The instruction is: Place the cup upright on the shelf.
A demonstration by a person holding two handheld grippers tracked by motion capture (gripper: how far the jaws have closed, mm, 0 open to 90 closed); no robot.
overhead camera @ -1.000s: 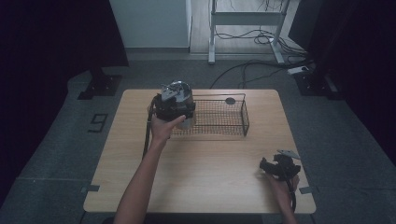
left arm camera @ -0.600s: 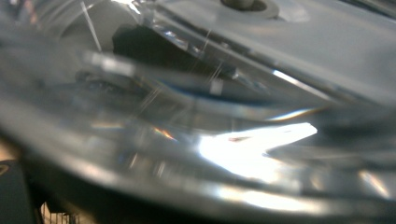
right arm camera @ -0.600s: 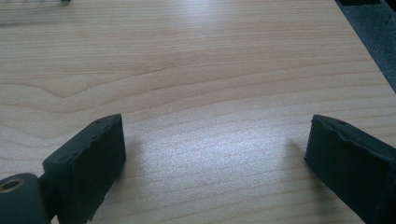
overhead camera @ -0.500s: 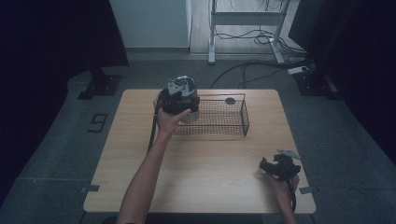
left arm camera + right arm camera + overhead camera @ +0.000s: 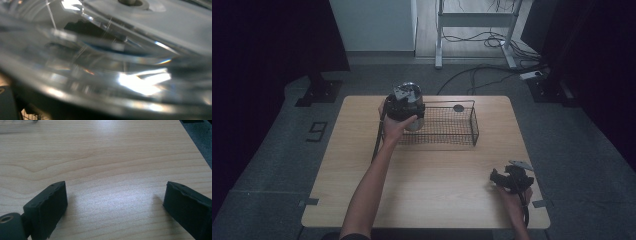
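Observation:
A shiny metal vessel (image 5: 413, 121) hangs at the left end of a black wire basket (image 5: 474, 125), its round rim showing behind the hand. My left gripper (image 5: 406, 106) sits over it and is shut on its rim. In the left gripper view the vessel's gleaming curved wall (image 5: 120, 75) is pressed close against the camera and hides the jaws. My right gripper (image 5: 498, 178) rests low at the near right of the table (image 5: 427, 190). In the right gripper view it (image 5: 115, 192) stands open, with bare wood between its two black pads (image 5: 47, 205).
A small dark round thing (image 5: 458, 107) sits at the basket's back rim. The left gripper's cable (image 5: 377, 140) hangs down beside the basket's left end. Grey floor with cables and stand feet surrounds the table; the table's right edge is close to the right gripper.
My left hand has carried the metal vessel to the right and down, toward the basket's left end. The right gripper has kept still.

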